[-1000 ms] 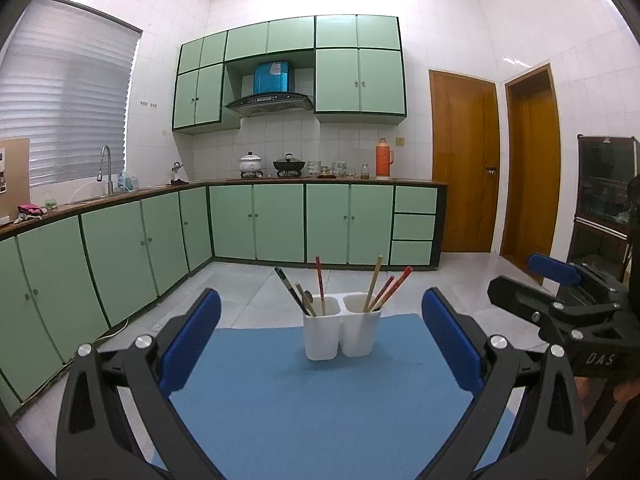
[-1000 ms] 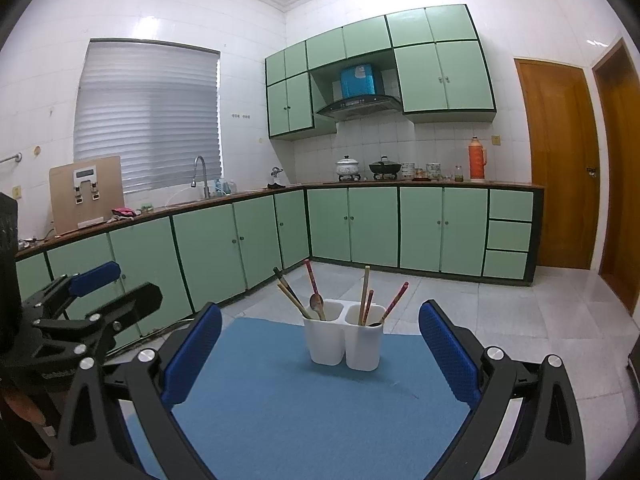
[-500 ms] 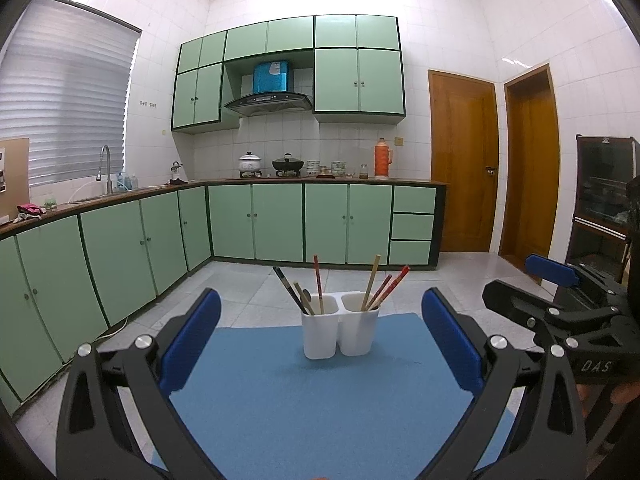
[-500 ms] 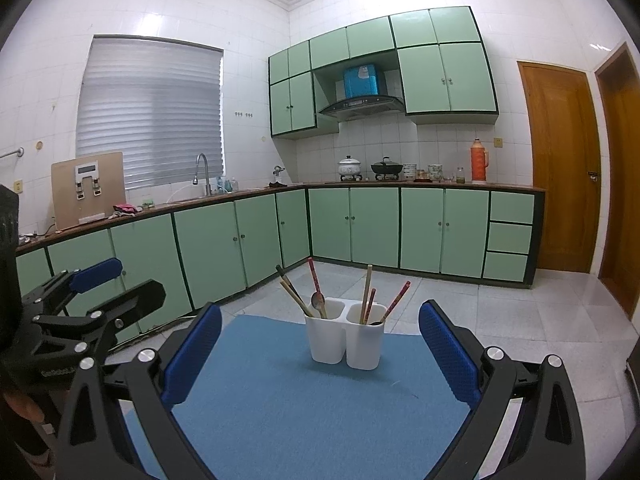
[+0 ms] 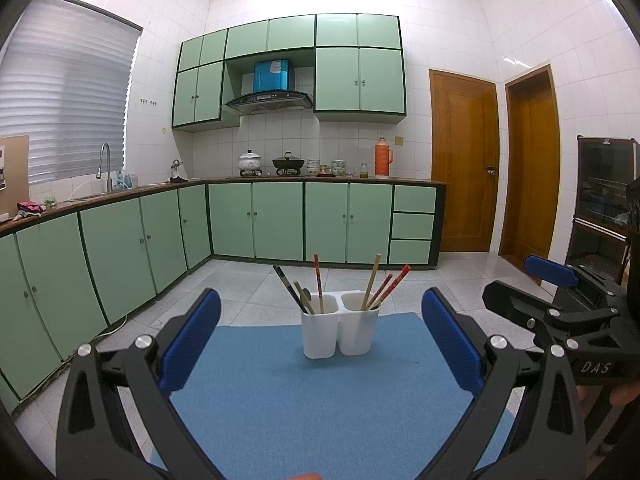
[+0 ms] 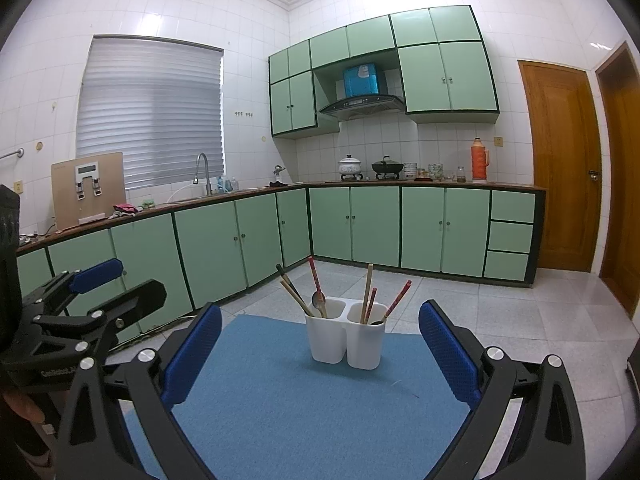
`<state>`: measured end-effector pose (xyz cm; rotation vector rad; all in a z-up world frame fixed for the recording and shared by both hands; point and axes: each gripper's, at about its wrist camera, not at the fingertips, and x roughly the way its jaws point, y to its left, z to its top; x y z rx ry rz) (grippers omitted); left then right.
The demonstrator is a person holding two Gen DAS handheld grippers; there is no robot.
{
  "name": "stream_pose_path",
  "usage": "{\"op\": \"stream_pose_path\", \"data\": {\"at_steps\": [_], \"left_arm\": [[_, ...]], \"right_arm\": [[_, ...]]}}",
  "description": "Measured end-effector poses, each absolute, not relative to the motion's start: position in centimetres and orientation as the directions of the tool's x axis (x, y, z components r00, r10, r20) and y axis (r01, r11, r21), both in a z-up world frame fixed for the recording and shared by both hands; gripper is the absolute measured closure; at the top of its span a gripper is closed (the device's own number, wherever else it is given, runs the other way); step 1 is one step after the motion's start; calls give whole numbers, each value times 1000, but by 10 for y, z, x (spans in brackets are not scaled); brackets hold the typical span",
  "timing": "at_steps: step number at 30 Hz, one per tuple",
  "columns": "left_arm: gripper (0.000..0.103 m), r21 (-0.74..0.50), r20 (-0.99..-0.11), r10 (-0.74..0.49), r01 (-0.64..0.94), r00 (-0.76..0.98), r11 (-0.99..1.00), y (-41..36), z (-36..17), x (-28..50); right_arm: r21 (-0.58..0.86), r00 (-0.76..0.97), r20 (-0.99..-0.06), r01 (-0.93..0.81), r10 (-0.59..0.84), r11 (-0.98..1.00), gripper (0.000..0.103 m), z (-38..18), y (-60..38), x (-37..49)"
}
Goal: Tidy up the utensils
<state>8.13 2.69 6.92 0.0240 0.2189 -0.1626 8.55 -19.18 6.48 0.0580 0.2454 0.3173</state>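
Note:
A white two-compartment utensil holder [image 5: 339, 333] [image 6: 346, 337] stands upright at the far end of a blue mat [image 5: 320, 400] [image 6: 304, 404]. Each compartment holds chopsticks [image 5: 318, 286] [image 6: 367, 293]; a spoon [image 6: 318, 302] leans in the left one. My left gripper [image 5: 320, 340] is open and empty, in front of the holder and apart from it. My right gripper [image 6: 320, 344] is open and empty too, equally short of the holder. Each gripper shows at the side of the other's view.
The mat lies on a table above a tiled floor. Green kitchen cabinets [image 5: 256, 220] run along the left and back walls. Two wooden doors [image 5: 464, 160] are at the right, and a dark cabinet [image 5: 600, 208] at the far right.
Both grippers have drifted back slightly from the holder, which sits a little lower and smaller in view. Nothing was taken or let go.

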Motion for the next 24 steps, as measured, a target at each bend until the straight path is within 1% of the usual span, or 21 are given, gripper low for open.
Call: {"op": "stream_pose_path", "data": {"at_steps": [24], "left_arm": [[6, 5, -219, -156, 162, 963, 987, 28, 71, 81]], "right_arm": [[94, 920, -232, -302, 316, 949, 6, 64, -190, 86]]}}
